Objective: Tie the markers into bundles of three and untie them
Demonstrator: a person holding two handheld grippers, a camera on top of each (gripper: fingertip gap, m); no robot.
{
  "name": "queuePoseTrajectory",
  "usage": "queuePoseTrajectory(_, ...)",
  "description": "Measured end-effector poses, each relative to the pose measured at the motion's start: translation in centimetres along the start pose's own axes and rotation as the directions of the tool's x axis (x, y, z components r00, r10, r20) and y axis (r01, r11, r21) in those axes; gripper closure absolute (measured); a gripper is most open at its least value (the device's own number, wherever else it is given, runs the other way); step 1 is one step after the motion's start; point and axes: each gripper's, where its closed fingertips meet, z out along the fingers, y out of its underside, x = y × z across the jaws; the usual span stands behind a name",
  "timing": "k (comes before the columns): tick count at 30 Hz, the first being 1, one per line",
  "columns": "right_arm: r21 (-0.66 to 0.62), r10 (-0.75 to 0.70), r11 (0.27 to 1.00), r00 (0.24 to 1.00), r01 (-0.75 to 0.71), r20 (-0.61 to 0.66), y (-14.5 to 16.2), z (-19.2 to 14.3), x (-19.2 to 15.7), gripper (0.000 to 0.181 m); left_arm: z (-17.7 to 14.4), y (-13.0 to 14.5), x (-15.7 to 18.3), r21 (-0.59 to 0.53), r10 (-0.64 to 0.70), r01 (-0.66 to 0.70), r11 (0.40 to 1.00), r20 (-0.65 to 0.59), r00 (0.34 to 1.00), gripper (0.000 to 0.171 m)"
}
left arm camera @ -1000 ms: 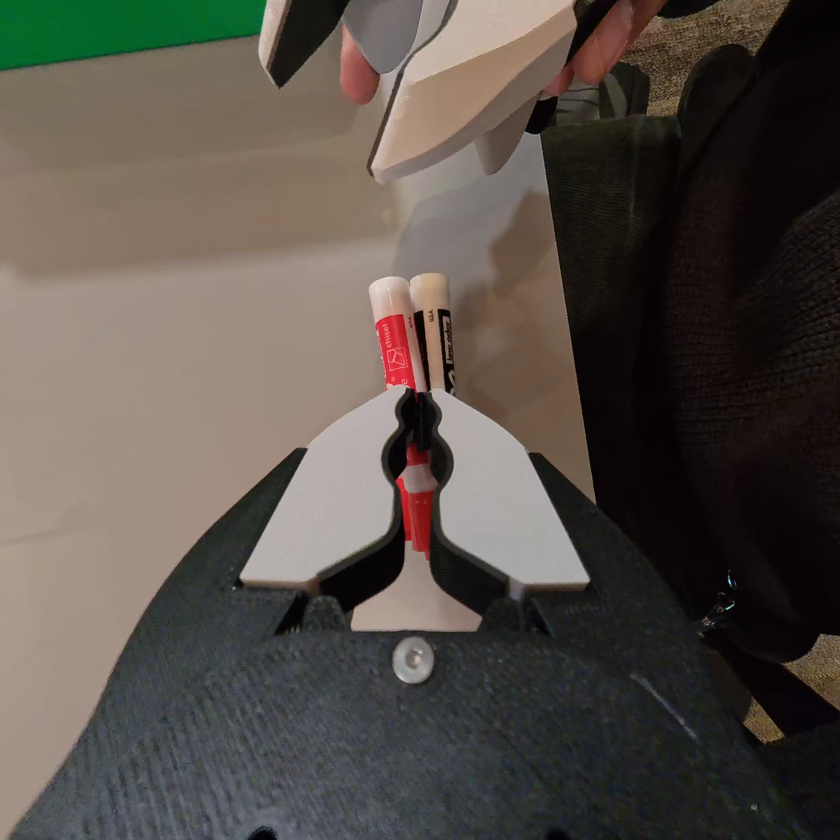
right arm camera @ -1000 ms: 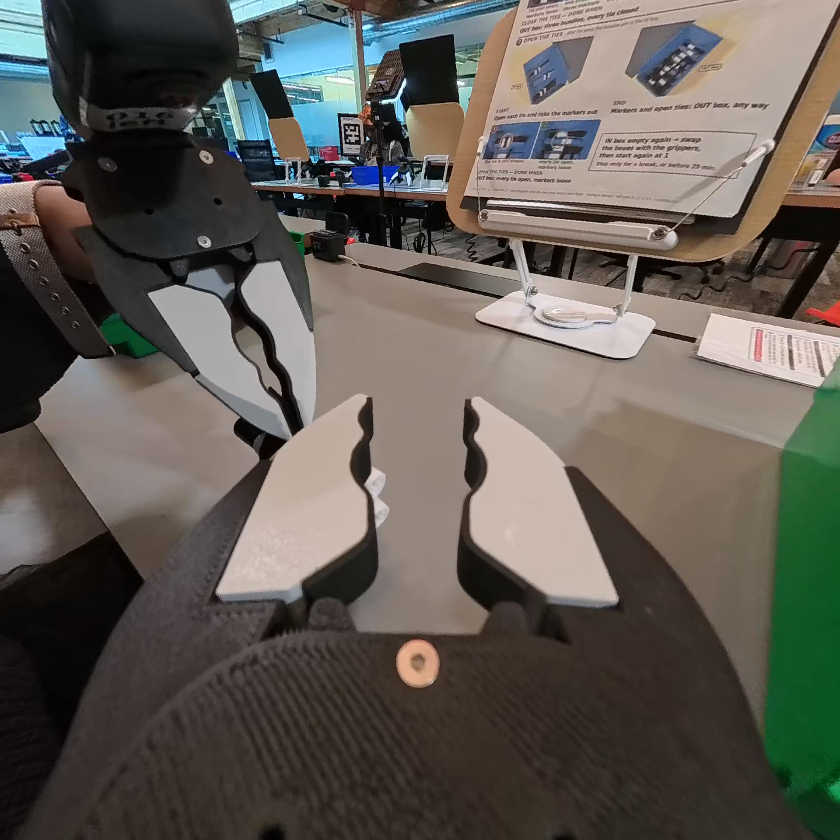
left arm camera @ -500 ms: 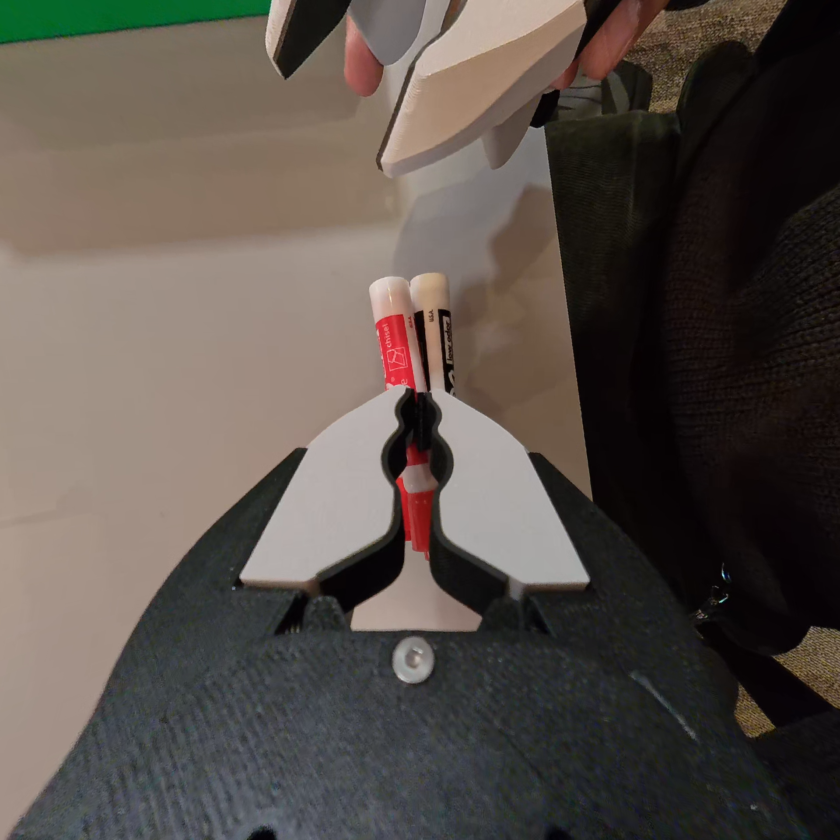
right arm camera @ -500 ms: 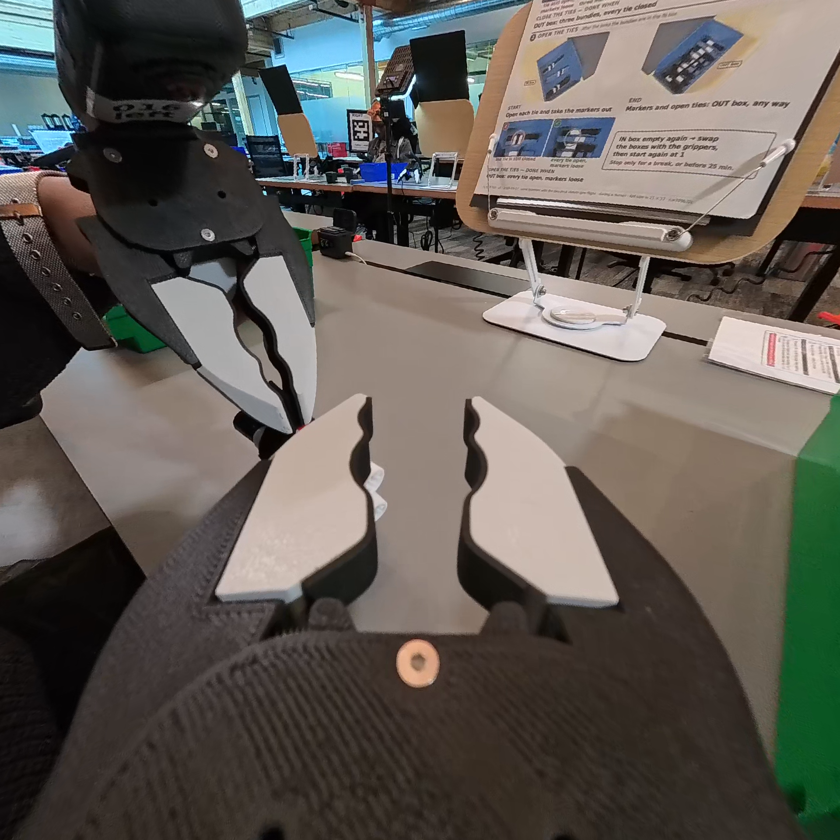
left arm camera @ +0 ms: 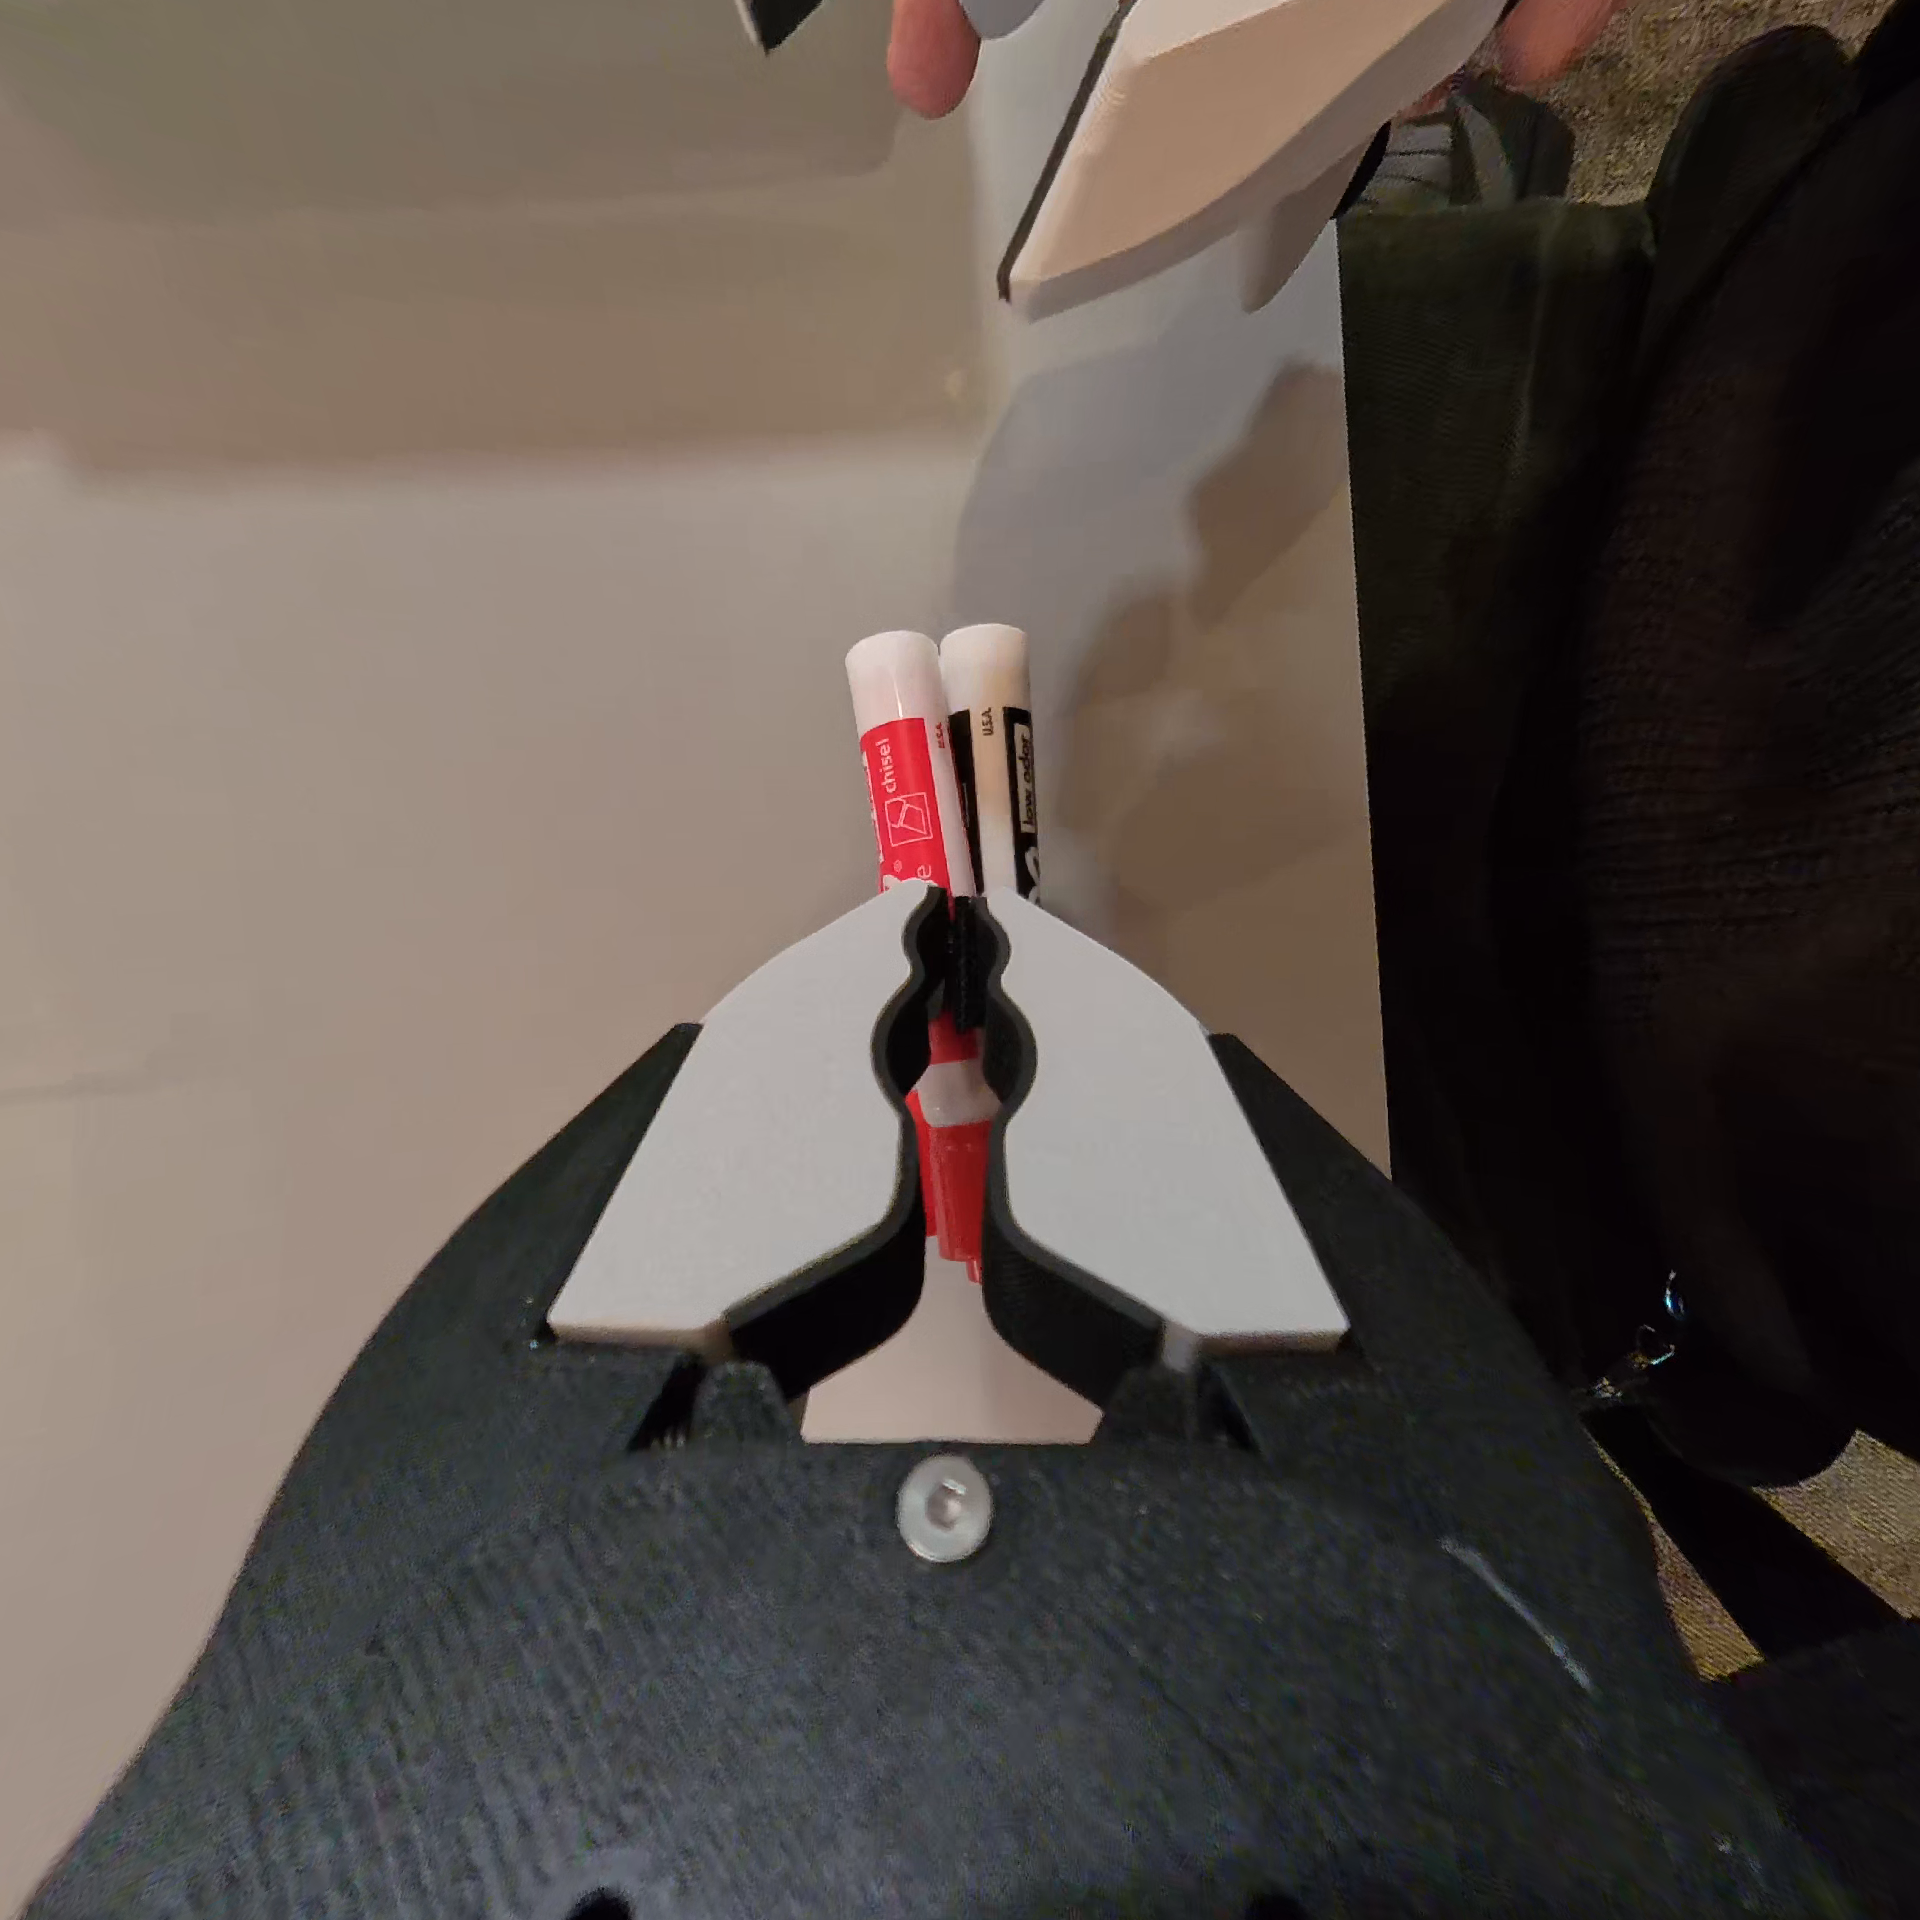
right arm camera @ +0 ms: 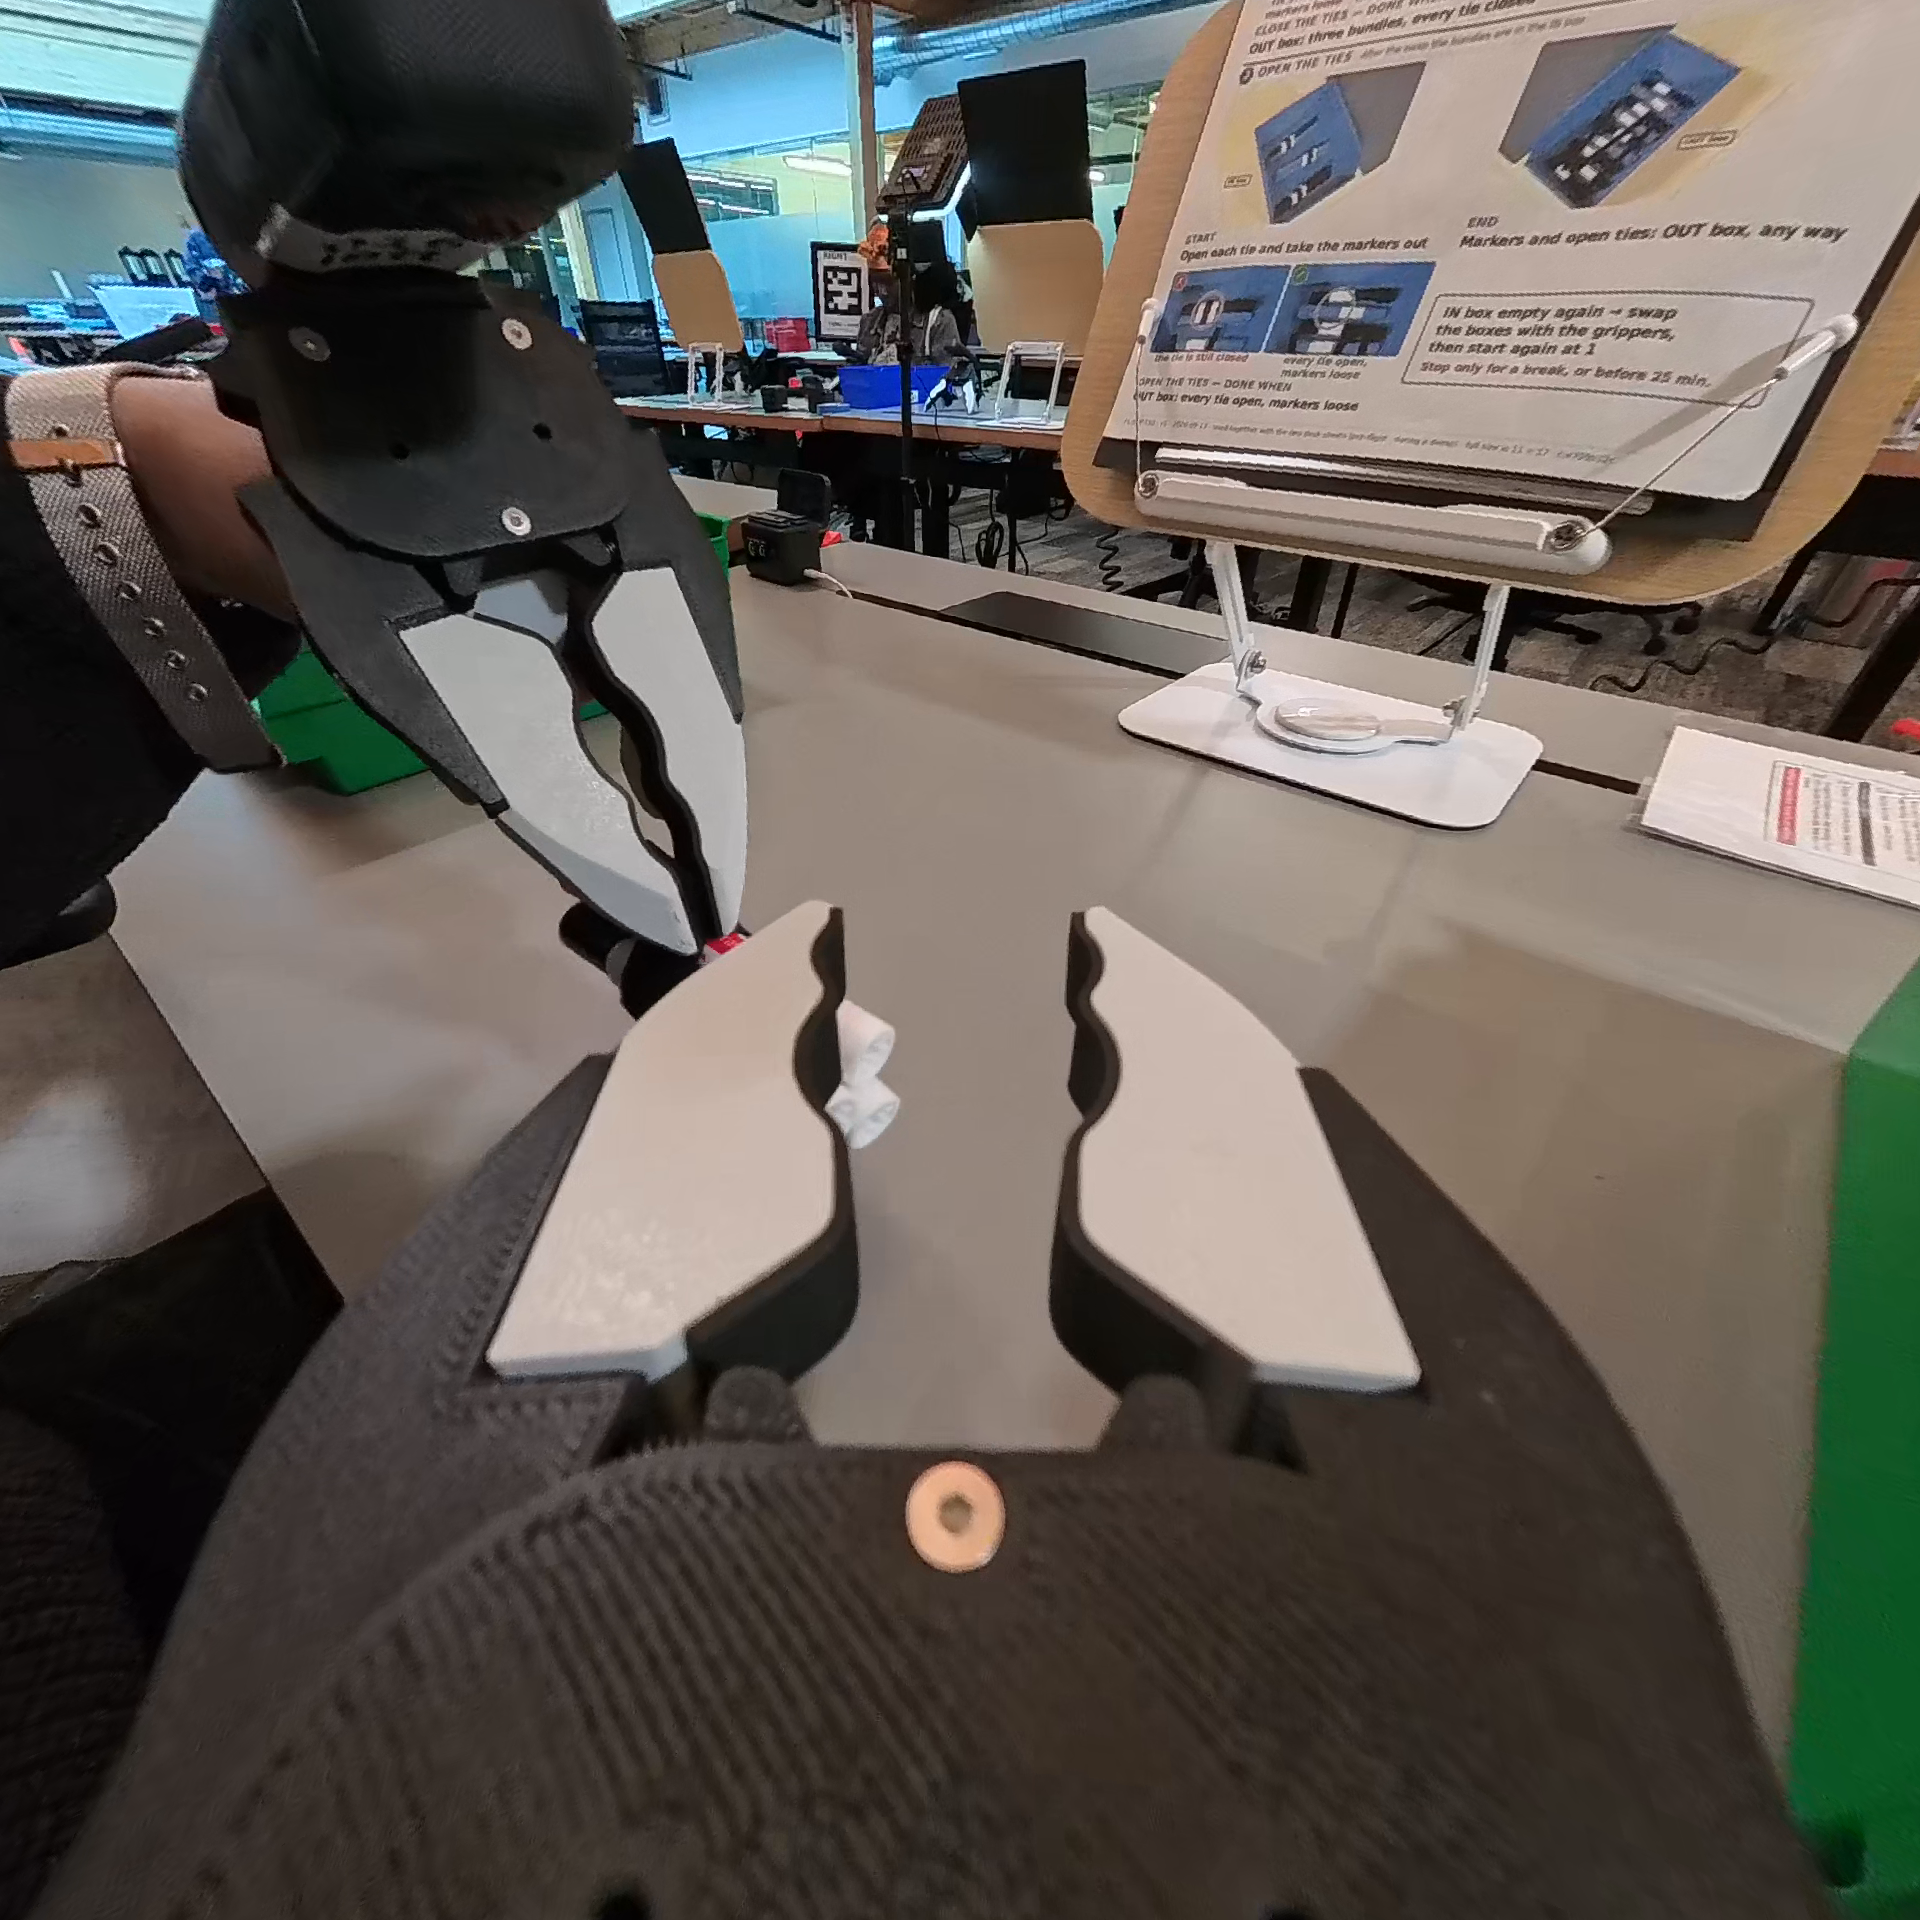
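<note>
Left claw [left arm camera: 954, 914] clamped shut on black tie [left arm camera: 963, 977] binding 2 markers: red-labelled marker [left arm camera: 902, 774] on left, black-labelled marker [left arm camera: 1003, 769] touching on right, white rounded ends pointing forward past claw tips, red cap showing between fingers behind. Bundle held above grey tabletop [left arm camera: 416, 831], near its right edge. Right claw [right arm camera: 954, 935] open, empty, fingers well apart; white marker ends [right arm camera: 868, 1070] just beside its left finger. Green box [right arm camera: 1870, 1351] right of right claw. Instruction sheet on stand [right arm camera: 1455, 312] beyond, well apart.

grey table [right arm camera: 1195, 935] | desk rows behind [right arm camera: 935, 416] | carpet floor [right arm camera: 1714, 644]
</note>
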Motion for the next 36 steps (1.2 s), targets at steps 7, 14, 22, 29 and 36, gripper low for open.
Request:
queuePoseTrajectory(7, -0.02, 0.026, 0.999, 0.999, -0.025, 0.031, 0.35, 0.2, -0.58, 0.134, -0.33, -0.19, 0.06, 0.024, 0.0, 0.0, 1.0, -0.008, 1.0, 0.165)
queuePoseTrajectory(14, -0.019, 0.055, 0.998, 0.998, -0.054, 0.037, 0.33, 0.2, -0.57, 0.131, -0.49, 0.04, -0.04, 0.022, -0.009, 0.009, 1.0, -0.007, 1.0, 0.165)
queuePoseTrajectory(22, -0.021, 0.064, 0.998, 0.997, -0.063, 0.043, 0.38, 0.22, -0.63, 0.13, -0.59, 0.19, -0.05, 0.021, -0.014, 0.014, 1.0, -0.01, 1.0, 0.165)
queuePoseTrajectory(29, -0.024, 0.07, 0.997, 0.996, -0.069, 0.047, 0.43, 0.25, -0.68, 0.129, -0.67, 0.3, -0.02, 0.018, -0.017, 0.017, 1.0, -0.013, 1.0, 0.165)
queuePoseTrajectory(36, -0.031, 0.07, 0.997, 0.996, -0.068, 0.053, 0.57, 0.31, -0.82, 0.127, -0.67, 0.44, -0.04, 0.015, -0.022, 0.022, 1.0, -0.016, 1.0, 0.165)
